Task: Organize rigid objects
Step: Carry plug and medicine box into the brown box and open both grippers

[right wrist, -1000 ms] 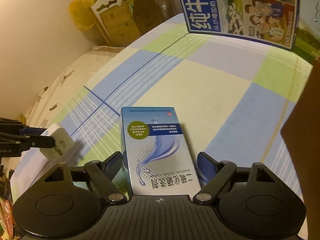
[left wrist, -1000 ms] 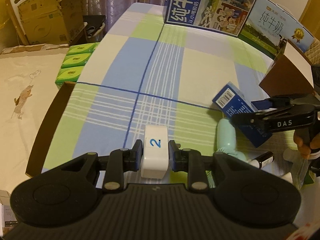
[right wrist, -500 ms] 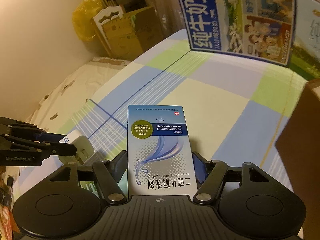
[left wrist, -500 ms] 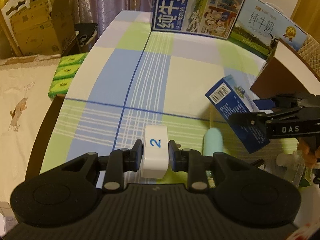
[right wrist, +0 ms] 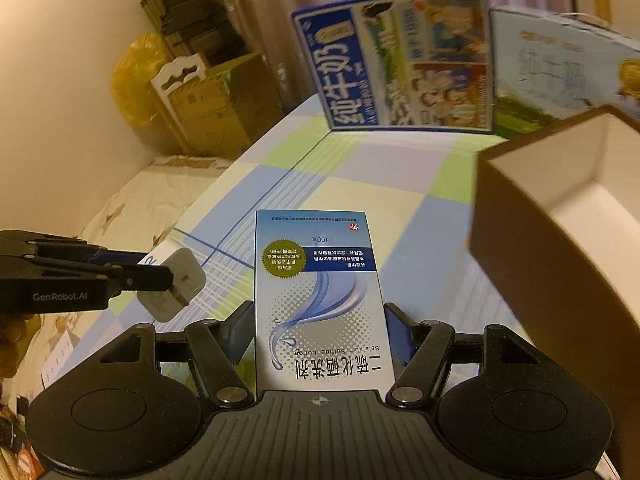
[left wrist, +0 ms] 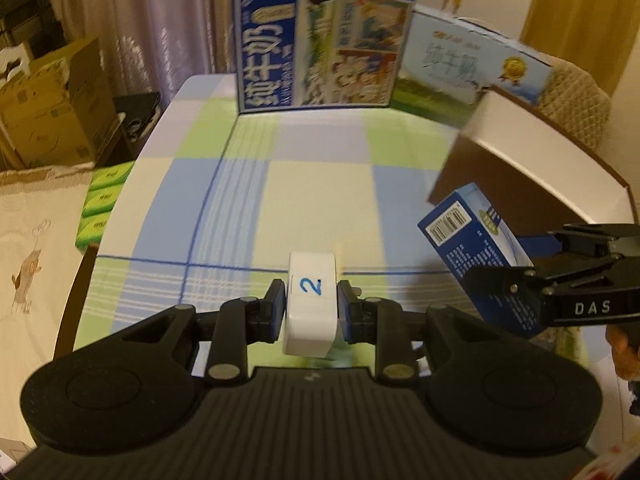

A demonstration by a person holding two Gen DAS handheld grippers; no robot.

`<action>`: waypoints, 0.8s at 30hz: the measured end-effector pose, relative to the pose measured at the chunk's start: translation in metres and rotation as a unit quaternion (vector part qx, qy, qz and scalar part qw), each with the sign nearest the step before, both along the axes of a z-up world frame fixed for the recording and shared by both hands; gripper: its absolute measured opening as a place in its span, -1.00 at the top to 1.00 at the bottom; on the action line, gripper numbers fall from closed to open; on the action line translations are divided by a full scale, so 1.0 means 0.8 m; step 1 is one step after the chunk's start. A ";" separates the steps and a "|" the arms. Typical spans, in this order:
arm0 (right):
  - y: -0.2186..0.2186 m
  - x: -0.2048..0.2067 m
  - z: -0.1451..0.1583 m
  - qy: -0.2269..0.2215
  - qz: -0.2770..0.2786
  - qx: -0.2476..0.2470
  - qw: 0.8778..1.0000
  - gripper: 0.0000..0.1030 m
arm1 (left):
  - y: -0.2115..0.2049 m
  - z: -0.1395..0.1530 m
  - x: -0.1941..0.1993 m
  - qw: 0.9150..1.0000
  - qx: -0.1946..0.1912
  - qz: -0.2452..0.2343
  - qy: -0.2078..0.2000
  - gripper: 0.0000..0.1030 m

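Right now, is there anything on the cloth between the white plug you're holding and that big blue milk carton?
Nothing: in the left wrist view only bare checked tablecloth lies between the white charger and the milk carton.

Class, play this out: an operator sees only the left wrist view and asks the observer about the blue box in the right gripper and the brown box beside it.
Operator: What is printed on the blue box's front?
Observer: The lotion box reads "Selenium Sulfide Lotion", with a blue swirl.
Operator: Is the right gripper really clamping it?
Observer: Yes, both pads press its sides.
Operator: Is the brown box open on top?
Observer: Yes, open, with a white inside; its floor is not visible.
Operator: How does my white adapter look from there?
Observer: Its end face has slots, and the left gripper is shut on it.
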State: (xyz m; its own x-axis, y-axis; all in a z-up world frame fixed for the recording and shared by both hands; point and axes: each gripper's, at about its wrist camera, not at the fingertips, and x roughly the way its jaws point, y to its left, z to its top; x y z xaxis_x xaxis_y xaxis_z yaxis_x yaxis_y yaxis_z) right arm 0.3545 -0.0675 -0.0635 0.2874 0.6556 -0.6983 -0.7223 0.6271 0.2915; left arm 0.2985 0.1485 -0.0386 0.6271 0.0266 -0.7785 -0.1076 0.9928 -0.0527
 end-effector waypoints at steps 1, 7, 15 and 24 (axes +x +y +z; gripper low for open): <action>-0.009 -0.002 0.005 -0.001 -0.004 0.003 1.000 -0.25 | -0.008 0.003 0.000 1.000 0.001 -0.003 -0.002 0.55; -0.071 -0.013 0.034 -0.015 -0.026 0.012 0.999 -0.25 | -0.070 0.028 0.000 0.999 0.004 -0.034 -0.022 0.55; -0.156 -0.018 0.065 -0.037 -0.080 0.019 0.996 -0.25 | -0.152 0.059 0.017 0.995 0.001 -0.088 -0.051 0.55; -0.227 0.004 0.097 -0.068 -0.161 0.002 0.985 -0.25 | -0.224 0.083 0.067 0.986 -0.010 -0.150 -0.078 0.55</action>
